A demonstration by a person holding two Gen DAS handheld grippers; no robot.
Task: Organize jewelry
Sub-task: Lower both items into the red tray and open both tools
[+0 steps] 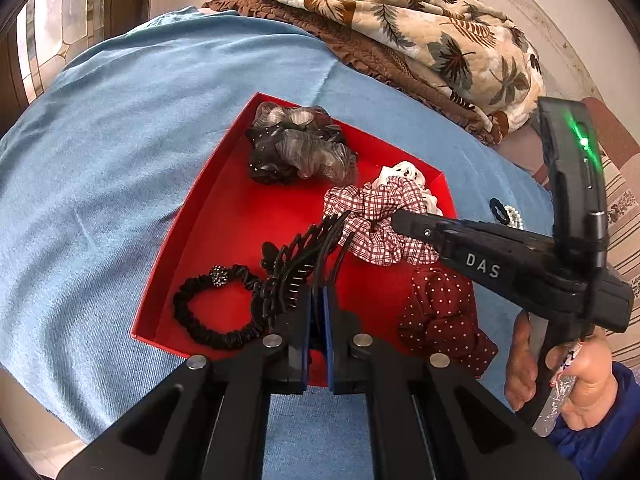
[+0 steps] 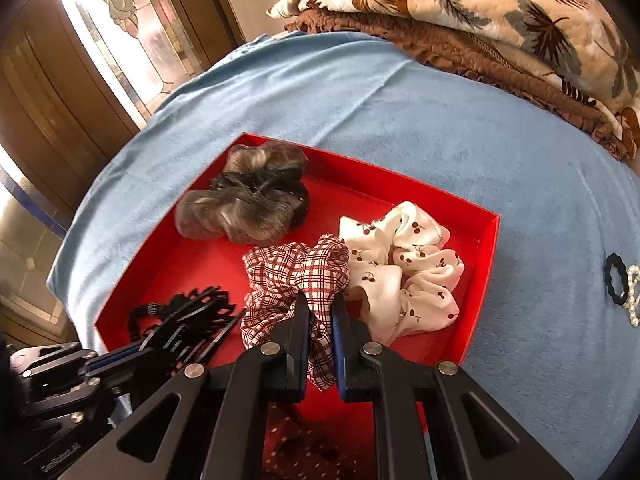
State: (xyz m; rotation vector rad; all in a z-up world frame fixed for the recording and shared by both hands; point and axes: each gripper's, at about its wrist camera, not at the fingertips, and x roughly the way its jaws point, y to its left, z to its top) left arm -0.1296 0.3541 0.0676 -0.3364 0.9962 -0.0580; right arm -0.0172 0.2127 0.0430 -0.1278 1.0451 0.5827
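The plaid scrunchie [image 2: 296, 280] lies in the red tray [image 2: 486, 240], pressed against the cherry scrunchie [image 2: 404, 276], with one fold pinched in the right gripper [image 2: 320, 312], whose jaws are clenched on the cloth. It looks light, soft and floppy: it should sag from whatever fold is held, and the fabric may slide out of a shallow pinch, so a bite across the gathered band with its elastic would likely hold better than one on a loose frill. Nothing about it seems fragile.

The black claw clip [image 1: 298, 264] is the opposite sort of thing: stiff, thin plastic with fine teeth and openwork, probably light but easy to snap or to twist out of a grip. The left gripper [image 1: 318, 312] is clamped on its edge, low over the tray; holding it by the solid spine rather than the teeth seems safer.

Around them in the tray sit a black hair tie [image 1: 218, 312] with a beaded ball, a grey scrunchie [image 1: 304, 144] and a dotted maroon scrunchie [image 1: 440, 316] at the near edge. Outside the tray, on the blue bed sheet [image 2: 440, 120], a small black band [image 2: 616, 284] and a pearl piece [image 2: 634, 300] lie touching, not yet sorted.
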